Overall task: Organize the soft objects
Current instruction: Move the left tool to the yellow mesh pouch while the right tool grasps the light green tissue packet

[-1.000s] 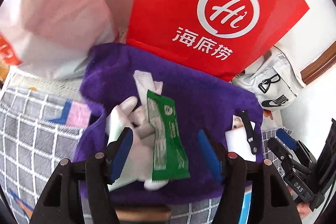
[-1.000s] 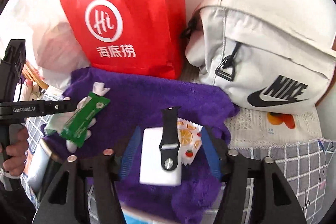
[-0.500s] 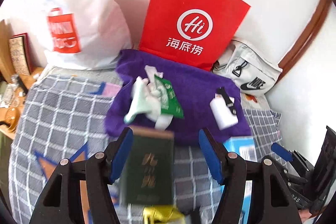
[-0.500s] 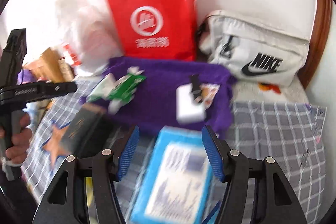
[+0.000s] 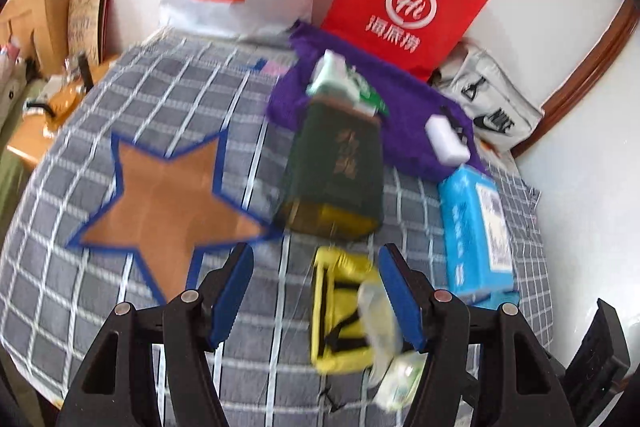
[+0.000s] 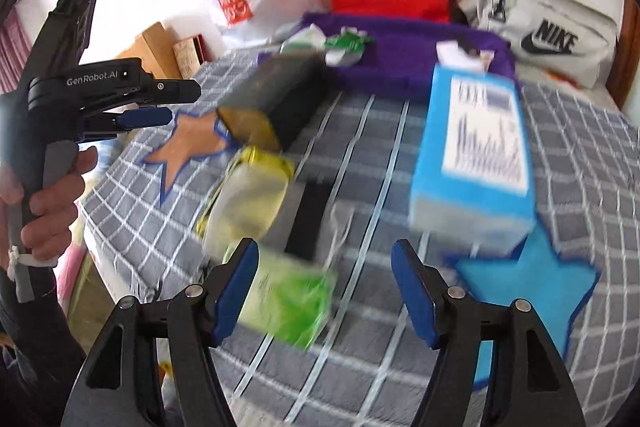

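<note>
Left wrist view, purple towel (image 5: 404, 99) well beyond both grippers' released, empty jaws.

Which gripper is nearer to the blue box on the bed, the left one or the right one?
Right. The right gripper is open just short of the blue box, slightly to its left. The left gripper is also open, farther left, over the yellow pouch.

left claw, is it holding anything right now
No, the left claw is open with nothing between its blue fingers, hovering above the checked blanket.
</note>
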`<state>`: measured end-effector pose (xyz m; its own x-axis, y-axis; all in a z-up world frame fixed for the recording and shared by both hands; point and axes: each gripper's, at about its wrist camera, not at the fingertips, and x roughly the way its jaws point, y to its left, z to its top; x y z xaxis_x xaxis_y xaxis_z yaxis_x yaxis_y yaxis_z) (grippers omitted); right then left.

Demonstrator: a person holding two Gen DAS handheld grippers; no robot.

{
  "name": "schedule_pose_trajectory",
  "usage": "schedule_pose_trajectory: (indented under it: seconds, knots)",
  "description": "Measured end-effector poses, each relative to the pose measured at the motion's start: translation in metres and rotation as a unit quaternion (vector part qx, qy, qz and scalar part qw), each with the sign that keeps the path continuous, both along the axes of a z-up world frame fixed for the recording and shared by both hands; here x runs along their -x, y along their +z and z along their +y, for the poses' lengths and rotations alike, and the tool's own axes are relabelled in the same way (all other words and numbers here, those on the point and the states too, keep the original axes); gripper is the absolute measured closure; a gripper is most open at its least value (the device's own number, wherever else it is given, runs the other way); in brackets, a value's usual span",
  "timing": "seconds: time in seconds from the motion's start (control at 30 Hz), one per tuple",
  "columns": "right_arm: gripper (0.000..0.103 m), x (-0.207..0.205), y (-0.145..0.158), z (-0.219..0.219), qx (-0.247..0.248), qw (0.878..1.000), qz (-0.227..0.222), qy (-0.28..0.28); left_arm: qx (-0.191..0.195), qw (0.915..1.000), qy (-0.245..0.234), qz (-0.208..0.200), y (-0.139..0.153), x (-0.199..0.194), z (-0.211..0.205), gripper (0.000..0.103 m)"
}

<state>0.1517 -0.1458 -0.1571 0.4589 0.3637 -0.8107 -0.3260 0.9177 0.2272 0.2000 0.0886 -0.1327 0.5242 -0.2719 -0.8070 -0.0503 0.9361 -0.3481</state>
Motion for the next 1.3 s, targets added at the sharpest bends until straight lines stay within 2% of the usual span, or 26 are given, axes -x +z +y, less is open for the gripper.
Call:
schedule_pose_trajectory:
  seconds: [0.17, 0.33, 0.57, 0.67, 0.73, 0.77, 0.8, 0.83, 1.0, 1.07, 1.13, 1.2, 1.3]
  knots:
    - [0.028, 0.016, -0.014, 0.004, -0.037, 0.999, 0.033, -0.016, 0.018, 0.9998, 0.000, -0.002, -0.012, 0.028, 0.008, 0.040]
    - [0.022, 0.023, -0.019, 0.009, -0.059, 0.997, 0.039, -0.041, 0.016, 0.9998, -0.009, -0.001, -0.022, 0.046, 0.010, 0.040]
    - [0.021, 0.016, -0.030, 0.031, -0.031, 0.997, 0.038, -0.055, 0.017, 0.9997, -0.019, 0.005, -0.029, 0.054, 0.015, 0.039]
    - [0.021, 0.012, -0.034, 0.034, -0.034, 0.997, 0.036, -0.056, 0.009, 0.9997, -0.022, 0.003, -0.028, 0.054, 0.015, 0.039]
    - [0.033, 0.012, -0.034, 0.034, -0.042, 0.997, 0.035, -0.052, 0.008, 0.9997, -0.024, 0.003, -0.029, 0.054, 0.013, 0.039]
    - [0.035, 0.013, -0.033, 0.032, -0.045, 0.997, 0.033, -0.051, 0.007, 0.9996, -0.026, 0.005, -0.030, 0.053, 0.011, 0.039]
    - [0.041, 0.015, -0.032, 0.030, -0.046, 0.997, 0.030, -0.049, 0.005, 0.9995, -0.029, 0.006, -0.031, 0.052, 0.009, 0.039]
    - [0.052, 0.016, -0.031, 0.028, -0.045, 0.997, 0.027, -0.048, 0.002, 0.9994, -0.033, 0.008, -0.033, 0.051, 0.006, 0.039]
    - [0.054, 0.025, -0.026, 0.017, -0.034, 0.998, 0.029, -0.040, -0.007, 0.9989, -0.042, 0.021, -0.042, 0.047, -0.006, 0.039]
    - [0.051, 0.028, -0.026, 0.014, -0.031, 0.998, 0.025, -0.039, -0.007, 0.9989, -0.039, 0.024, -0.044, 0.047, -0.006, 0.039]
    - [0.034, 0.032, -0.026, 0.012, -0.040, 0.998, 0.025, -0.029, -0.006, 0.9989, -0.035, 0.029, -0.046, 0.047, -0.006, 0.039]
    - [0.027, 0.035, -0.028, 0.012, -0.054, 0.998, 0.022, -0.021, -0.005, 0.9989, -0.033, 0.032, -0.049, 0.047, -0.006, 0.039]
    - [0.027, 0.033, -0.036, 0.019, -0.049, 0.998, 0.029, -0.020, -0.005, 0.9987, -0.034, 0.038, -0.051, 0.048, -0.006, 0.039]
